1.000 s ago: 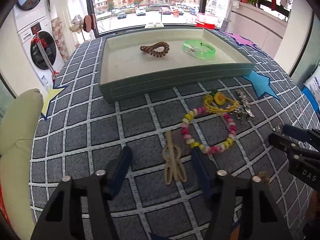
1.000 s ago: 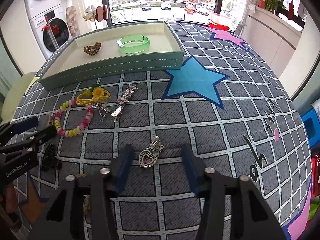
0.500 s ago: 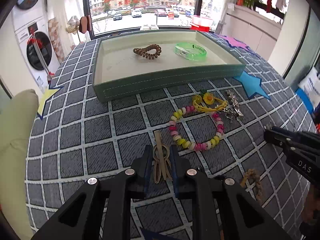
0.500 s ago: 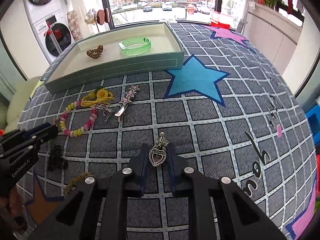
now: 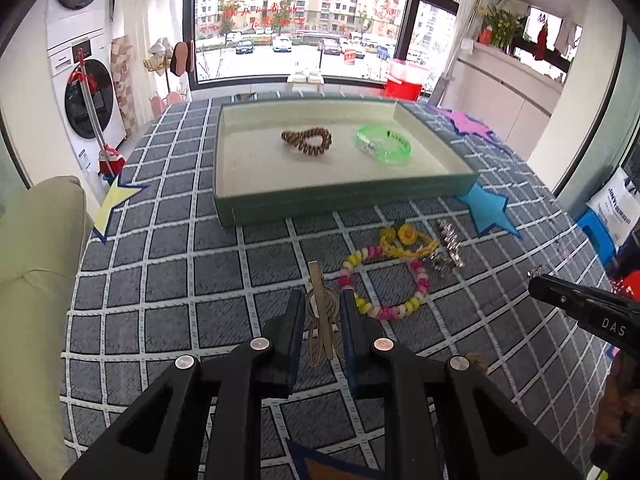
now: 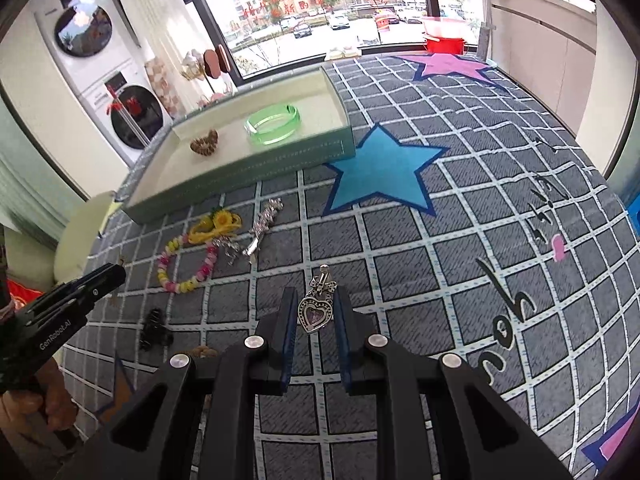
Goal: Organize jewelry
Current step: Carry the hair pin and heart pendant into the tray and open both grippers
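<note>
My left gripper (image 5: 321, 300) is shut on a beige hair clip (image 5: 321, 312) and holds it above the checked cloth. My right gripper (image 6: 315, 300) is shut on a silver heart pendant (image 6: 316, 313), also lifted. The green tray (image 5: 344, 199) stands ahead with a brown spiral hair tie (image 5: 307, 141) and a green bangle (image 5: 384, 145) inside; it also shows in the right wrist view (image 6: 256, 176). On the cloth lie a pink-and-yellow bead bracelet (image 5: 384, 280), a yellow flower tie (image 5: 406, 238) and a silver clip (image 5: 450, 242).
A black claw clip (image 6: 154, 332) and a braided brown piece (image 6: 202, 351) lie on the cloth near my left gripper. A blue star patch (image 6: 384, 168) sits right of the tray. A cream cushion (image 5: 36, 280) borders the table's left edge.
Both grippers closed from wide open, the left on the hair clip and the right on the heart pendant, and both have lifted their items off the cloth.
</note>
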Motion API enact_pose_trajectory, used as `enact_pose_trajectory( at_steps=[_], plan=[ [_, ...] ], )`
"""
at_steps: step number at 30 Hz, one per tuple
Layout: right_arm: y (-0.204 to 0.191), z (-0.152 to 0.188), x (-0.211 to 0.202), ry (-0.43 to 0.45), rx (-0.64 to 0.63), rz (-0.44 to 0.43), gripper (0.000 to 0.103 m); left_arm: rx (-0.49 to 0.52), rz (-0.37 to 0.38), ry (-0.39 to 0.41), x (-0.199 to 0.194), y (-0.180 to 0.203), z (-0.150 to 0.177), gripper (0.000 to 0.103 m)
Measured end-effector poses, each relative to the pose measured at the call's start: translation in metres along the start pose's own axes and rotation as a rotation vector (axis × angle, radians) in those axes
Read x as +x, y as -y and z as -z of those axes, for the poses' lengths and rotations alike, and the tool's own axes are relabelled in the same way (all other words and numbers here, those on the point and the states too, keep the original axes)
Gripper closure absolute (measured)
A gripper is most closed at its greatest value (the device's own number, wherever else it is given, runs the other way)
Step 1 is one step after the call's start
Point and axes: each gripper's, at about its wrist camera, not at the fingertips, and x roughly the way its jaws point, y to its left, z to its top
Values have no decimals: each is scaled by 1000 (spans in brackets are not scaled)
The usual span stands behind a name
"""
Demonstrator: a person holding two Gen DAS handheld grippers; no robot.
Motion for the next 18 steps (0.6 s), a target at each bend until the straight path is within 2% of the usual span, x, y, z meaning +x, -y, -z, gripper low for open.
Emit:
enact_pose_trajectory(
  at_steps=[7,18],
  plan=[
    [-7,-20,-12,28,-16,-40,83,-28,8,41,-11,-8,-16,71],
    [-22,-79,-8,63,-52,-82,83,-73,4,102,-5,-19,-59,70]
  ],
)
